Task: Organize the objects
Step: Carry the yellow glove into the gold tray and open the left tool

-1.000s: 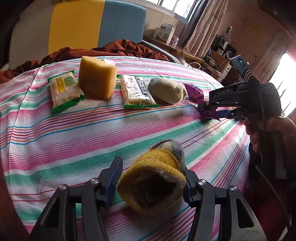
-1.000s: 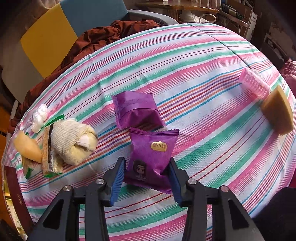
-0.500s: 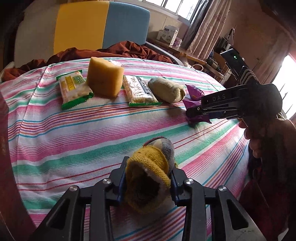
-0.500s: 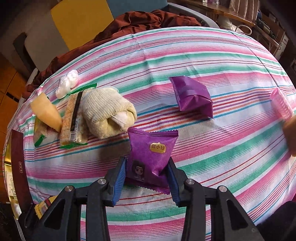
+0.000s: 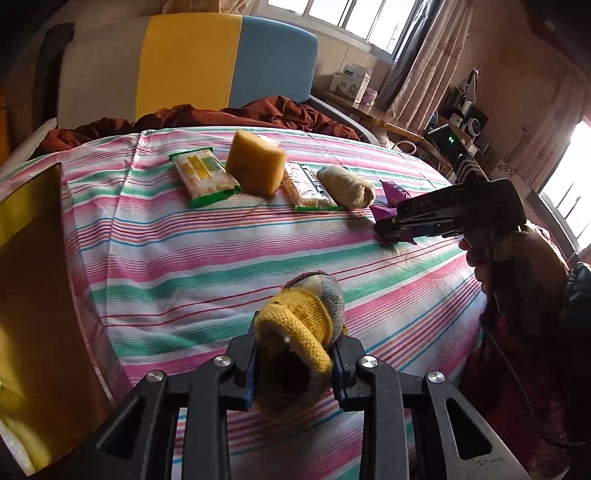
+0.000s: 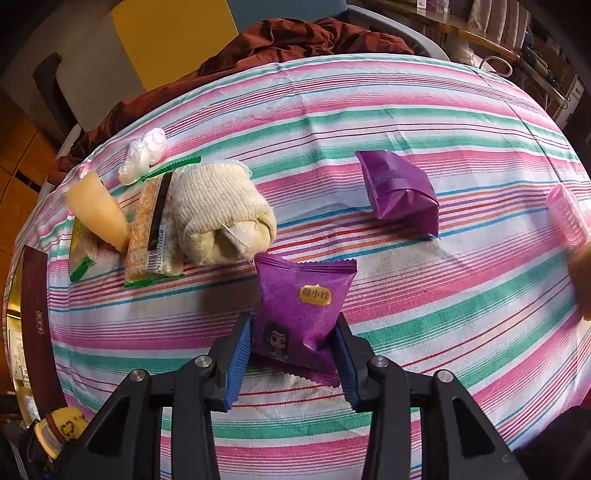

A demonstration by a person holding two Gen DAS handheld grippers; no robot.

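Left tongs [image 5: 293, 363] now clamp the yellow sock [image 5: 301, 332], lifted. Right tongs [image 6: 291, 354] carry the purple packet [image 6: 301, 306] nearer the rolled sock [image 6: 221, 214], likely joining that far row.

1. A lived-in room of a home: a table under a striped tablecloth [image 5: 184, 258] fills the foreground.
2. At 12 o'clock, a chair [image 5: 207, 62] in yellow and blue, with a rumpled brown blanket [image 5: 258, 114] beside it.
3. At 1 o'clock, curtains [image 5: 417, 59] frame daylit windows [image 5: 373, 22].
4. At 2 o'clock, a cluttered shelf [image 5: 454, 125] holds small electronics.
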